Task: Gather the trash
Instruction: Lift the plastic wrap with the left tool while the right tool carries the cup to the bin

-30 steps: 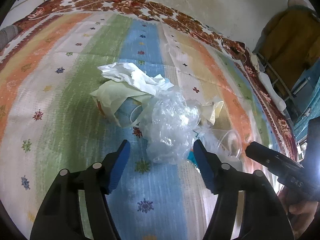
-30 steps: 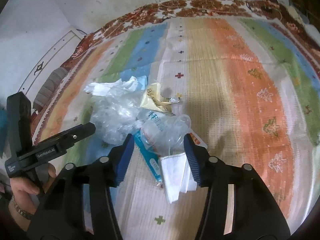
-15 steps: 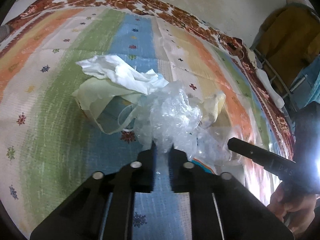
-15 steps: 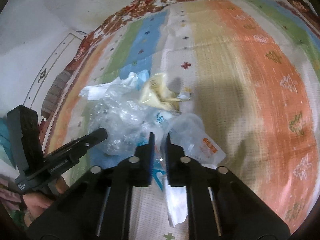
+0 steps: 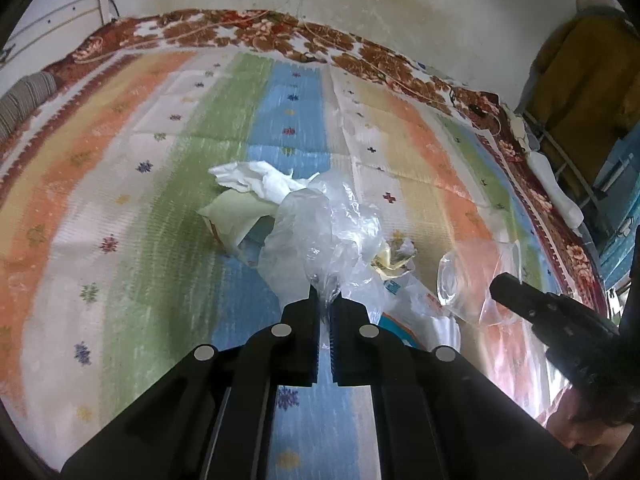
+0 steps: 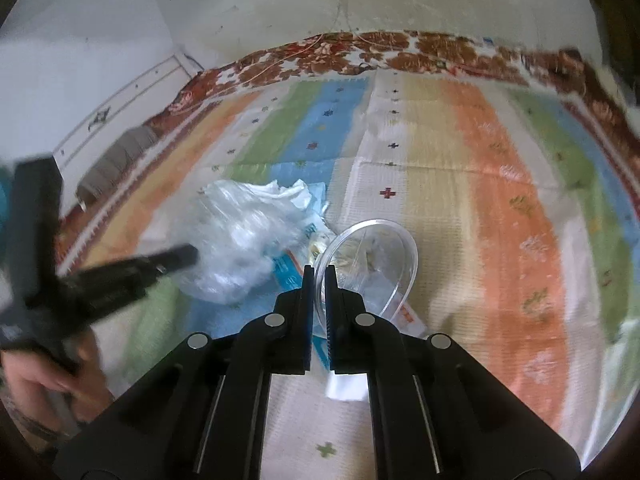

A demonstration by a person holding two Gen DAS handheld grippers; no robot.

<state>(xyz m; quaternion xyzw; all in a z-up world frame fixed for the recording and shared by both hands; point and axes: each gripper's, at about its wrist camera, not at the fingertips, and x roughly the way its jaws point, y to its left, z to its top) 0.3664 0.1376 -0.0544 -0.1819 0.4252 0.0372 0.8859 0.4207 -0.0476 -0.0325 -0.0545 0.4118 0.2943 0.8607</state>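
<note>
Left gripper [image 5: 325, 300] jaws pinching plastic bag [image 5: 320, 232], right gripper [image 6: 316, 276] jaws apparently on clear cup [image 6: 372, 260], tissue [image 5: 256, 178] behind.

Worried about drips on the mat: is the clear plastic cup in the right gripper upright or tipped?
Tipped. The clear plastic cup lies sideways, its round mouth facing the right wrist camera, rim pinched in the right gripper. No liquid visible.

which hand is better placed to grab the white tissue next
Left. The white tissue lies just beyond the plastic bag its tongs pinch, but both tongs are full.
</note>
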